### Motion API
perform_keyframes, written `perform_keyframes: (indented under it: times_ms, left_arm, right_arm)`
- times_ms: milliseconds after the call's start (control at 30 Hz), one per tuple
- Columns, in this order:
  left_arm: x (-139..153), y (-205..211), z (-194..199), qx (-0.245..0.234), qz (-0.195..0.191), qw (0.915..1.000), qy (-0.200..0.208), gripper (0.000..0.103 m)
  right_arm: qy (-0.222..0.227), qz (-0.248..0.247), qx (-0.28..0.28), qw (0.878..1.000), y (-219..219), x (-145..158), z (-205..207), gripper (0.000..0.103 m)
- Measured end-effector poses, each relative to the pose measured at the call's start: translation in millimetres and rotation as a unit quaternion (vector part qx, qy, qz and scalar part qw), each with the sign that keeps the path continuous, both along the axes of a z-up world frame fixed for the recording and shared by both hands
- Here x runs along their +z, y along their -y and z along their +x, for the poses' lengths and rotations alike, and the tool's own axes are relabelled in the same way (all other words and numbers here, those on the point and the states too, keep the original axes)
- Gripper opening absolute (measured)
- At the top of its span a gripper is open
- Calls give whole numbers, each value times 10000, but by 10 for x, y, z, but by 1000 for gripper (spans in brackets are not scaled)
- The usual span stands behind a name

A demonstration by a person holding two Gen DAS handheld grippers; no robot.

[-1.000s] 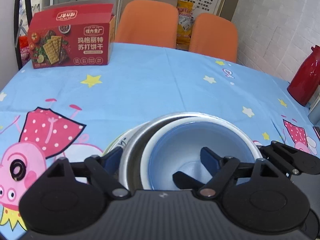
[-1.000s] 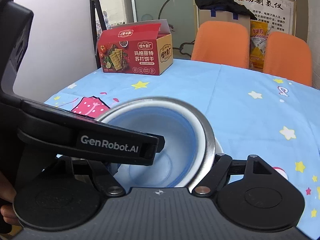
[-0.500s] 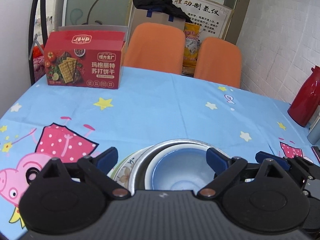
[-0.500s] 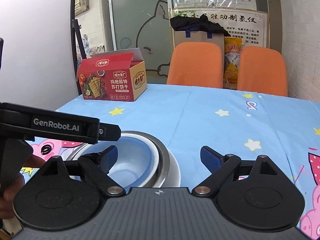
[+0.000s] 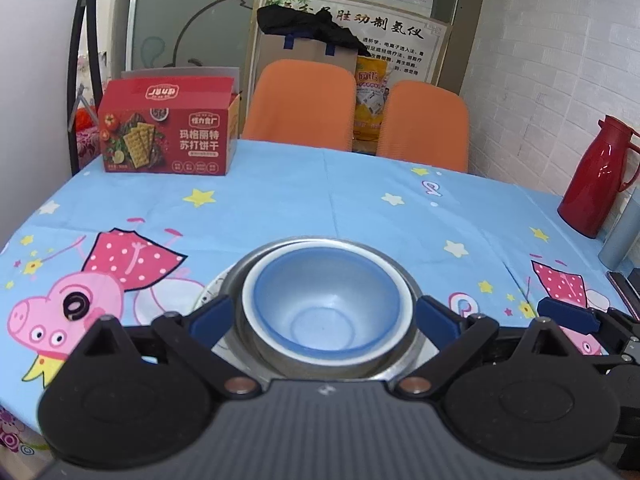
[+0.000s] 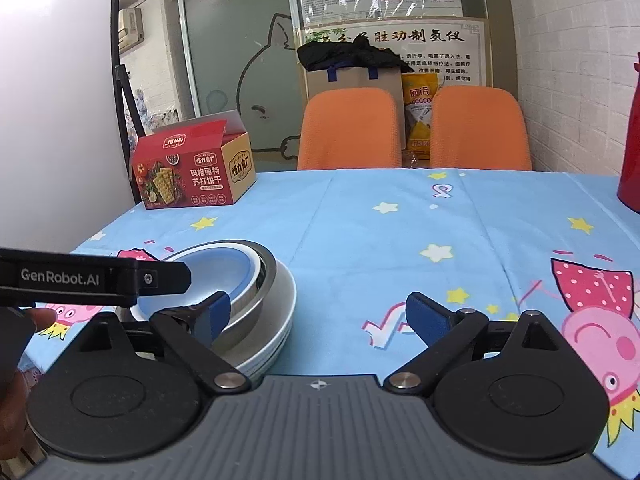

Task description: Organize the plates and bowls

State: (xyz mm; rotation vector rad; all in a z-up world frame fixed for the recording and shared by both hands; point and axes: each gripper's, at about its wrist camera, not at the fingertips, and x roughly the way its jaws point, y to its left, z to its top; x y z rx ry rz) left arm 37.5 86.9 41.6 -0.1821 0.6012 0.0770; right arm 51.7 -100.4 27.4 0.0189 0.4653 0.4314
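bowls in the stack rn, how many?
2 visible: blue-lined bowl on top, nested in the steel bowl, which sits on white plates. More could hide between.

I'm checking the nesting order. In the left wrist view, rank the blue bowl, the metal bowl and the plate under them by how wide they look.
1. Plate: likely widest, but mostly hidden under the bowls, so unsure.
2. Metal bowl: its rim rings the blue bowl.
3. Blue bowl: smallest, nested inside.

pale blue bowl point(image 5: 326, 312) in a silver bowl point(image 6: 262, 276); sky-blue tablecloth point(image 5: 280, 208) with yellow stars, pink pigs.
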Motion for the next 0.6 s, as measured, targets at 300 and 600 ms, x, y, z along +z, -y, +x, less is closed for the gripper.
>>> perform_keyframes:
  times_ms: [300,600]
  left_arm:
    - [-74,417,-320,-121,267,9996,34,96]
    - [-253,525,-547,-102,284,9995,50,97]
  right_arm:
    - [98,6,-270,9996,356,-114,-322,103]
    - [-208,736,-480,9959,783,-312,-594,103]
